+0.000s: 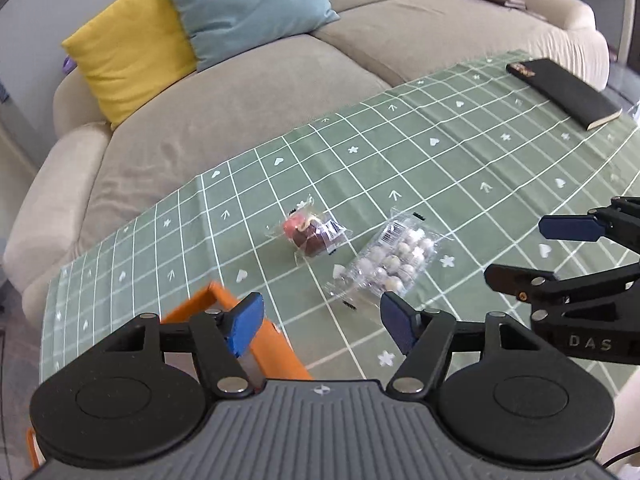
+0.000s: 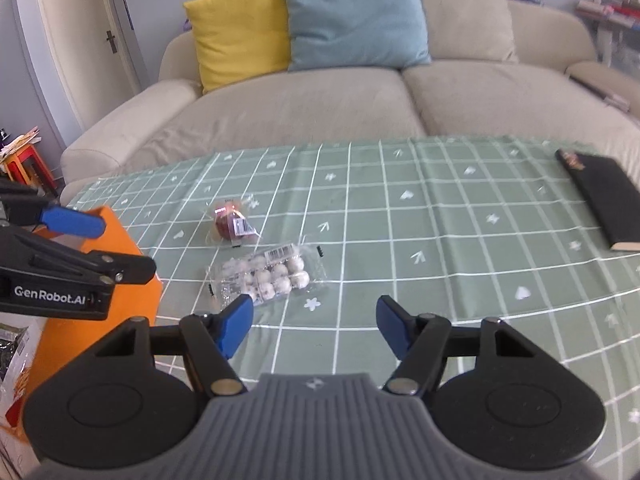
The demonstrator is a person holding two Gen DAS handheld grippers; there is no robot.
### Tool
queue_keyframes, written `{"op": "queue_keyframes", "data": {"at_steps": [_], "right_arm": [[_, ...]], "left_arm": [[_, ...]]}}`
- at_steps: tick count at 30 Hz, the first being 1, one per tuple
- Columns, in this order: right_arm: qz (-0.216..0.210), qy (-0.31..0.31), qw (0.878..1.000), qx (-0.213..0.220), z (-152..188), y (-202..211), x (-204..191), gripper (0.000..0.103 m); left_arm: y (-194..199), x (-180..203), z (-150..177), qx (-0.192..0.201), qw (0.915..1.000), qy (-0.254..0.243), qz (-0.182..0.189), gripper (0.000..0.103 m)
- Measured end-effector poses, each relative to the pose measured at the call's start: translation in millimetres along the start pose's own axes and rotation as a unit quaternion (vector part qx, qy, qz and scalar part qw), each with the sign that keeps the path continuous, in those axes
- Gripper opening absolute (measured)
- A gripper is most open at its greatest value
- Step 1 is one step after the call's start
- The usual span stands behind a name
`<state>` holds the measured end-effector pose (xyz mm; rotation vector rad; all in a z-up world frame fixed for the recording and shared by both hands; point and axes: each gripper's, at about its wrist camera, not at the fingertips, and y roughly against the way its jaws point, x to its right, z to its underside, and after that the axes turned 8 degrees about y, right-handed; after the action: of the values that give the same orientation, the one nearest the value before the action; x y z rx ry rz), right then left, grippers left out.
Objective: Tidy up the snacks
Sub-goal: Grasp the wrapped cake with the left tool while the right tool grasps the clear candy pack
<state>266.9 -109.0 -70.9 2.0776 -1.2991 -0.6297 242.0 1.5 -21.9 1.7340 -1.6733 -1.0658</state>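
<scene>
A clear pack of white round candies (image 1: 390,266) lies on the green checked tablecloth (image 1: 460,160), just beyond my left gripper (image 1: 322,322), which is open and empty. A wrapped red and pink snack (image 1: 310,232) lies a little farther, to the left. An orange box (image 1: 232,320) stands under the left finger. In the right wrist view, the candy pack (image 2: 268,276) and the red snack (image 2: 230,224) lie ahead to the left of my open, empty right gripper (image 2: 314,326). The orange box (image 2: 120,280) is at the left, with a snack bag (image 2: 16,356) in it.
A black notebook (image 2: 604,196) lies at the table's far right, and also shows in the left wrist view (image 1: 564,88). A beige sofa (image 2: 320,108) with a yellow cushion (image 2: 240,28) and a blue cushion (image 2: 352,16) stands behind the table.
</scene>
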Motion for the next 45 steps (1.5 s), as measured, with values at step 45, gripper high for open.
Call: {"op": "queue_keyframes", "data": {"at_steps": [45], "right_arm": [[-0.02,-0.066,0.996,-0.061,1,-68,44,0.04]], "left_arm": [[-114,-21,-20,-0.199,0.9113,0.274,0.234,0.041]]}}
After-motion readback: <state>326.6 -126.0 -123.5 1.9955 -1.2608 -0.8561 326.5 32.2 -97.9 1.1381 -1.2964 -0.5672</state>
